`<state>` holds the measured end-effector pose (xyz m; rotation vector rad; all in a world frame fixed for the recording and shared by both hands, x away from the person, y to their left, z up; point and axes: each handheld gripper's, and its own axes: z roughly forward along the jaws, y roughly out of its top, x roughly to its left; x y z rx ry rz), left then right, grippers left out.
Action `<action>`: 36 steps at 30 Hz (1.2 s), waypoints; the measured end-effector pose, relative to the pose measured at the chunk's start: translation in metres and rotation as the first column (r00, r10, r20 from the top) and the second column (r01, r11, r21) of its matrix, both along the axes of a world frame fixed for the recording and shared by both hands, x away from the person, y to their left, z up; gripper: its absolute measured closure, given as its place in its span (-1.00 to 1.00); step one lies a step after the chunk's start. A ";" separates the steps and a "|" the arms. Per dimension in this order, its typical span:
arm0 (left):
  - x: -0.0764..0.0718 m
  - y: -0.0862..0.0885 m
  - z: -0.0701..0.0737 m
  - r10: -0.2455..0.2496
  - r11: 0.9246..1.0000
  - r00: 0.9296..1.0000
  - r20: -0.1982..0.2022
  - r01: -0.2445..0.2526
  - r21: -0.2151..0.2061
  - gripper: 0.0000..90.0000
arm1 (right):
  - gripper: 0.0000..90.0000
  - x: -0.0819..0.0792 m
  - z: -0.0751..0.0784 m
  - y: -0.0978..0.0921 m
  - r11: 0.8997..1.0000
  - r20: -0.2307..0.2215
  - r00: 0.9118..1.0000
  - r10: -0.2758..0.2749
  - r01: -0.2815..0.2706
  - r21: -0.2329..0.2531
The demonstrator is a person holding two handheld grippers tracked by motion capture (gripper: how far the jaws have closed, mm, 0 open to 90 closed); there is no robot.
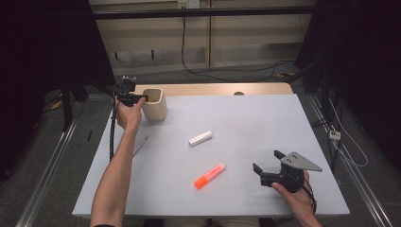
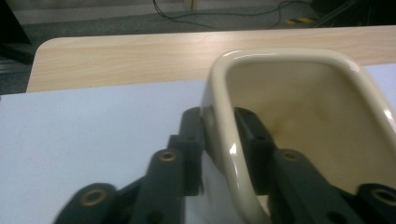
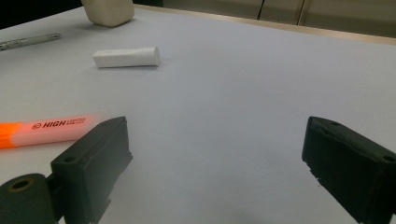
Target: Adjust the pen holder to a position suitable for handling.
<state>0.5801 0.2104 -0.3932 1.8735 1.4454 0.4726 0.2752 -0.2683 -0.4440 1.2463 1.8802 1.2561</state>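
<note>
Cup [image 1: 155,105]: cream, upright, open top, at the far-left part of the grey mat [image 1: 265,123], near its far edge.
Left gripper [image 1: 137,99]: at the cup's left wall; jaws pinch the rim, one outside, one inside, as the left gripper view shows on the cup [image 2: 299,116].
Right gripper [image 1: 267,163]: near-right of the mat, held just above it, jaws spread wide with nothing between.
Highlighter [image 1: 209,175]: orange, lies flat, near centre-front, left of the right gripper, apart from it.
White tube [image 1: 200,138]: lies flat mid-mat, between cup and highlighter.
Pen [image 1: 140,144]: silver, lies by the left forearm.
</note>
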 end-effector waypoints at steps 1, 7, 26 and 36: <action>0.000 0.000 -0.001 -0.006 1.000 1.000 -0.010 0.006 0.006 0.69 | -0.84 0.000 0.000 0.000 1.000 0.000 1.000 0.000 0.000 0.000; 0.001 -0.008 -0.003 -0.013 1.000 1.000 -0.002 0.013 0.011 0.76 | -0.84 0.000 0.000 0.000 1.000 -0.001 1.000 -0.002 0.002 0.003; -0.008 -0.016 0.009 -0.098 0.995 0.995 0.018 0.098 0.035 0.82 | -0.84 -0.001 0.000 0.000 1.000 0.004 1.000 0.002 -0.002 0.001; -0.017 -0.037 0.023 -0.225 0.974 0.973 0.042 0.224 0.040 0.83 | -0.84 0.000 0.000 0.001 1.000 0.003 1.000 0.003 -0.003 0.002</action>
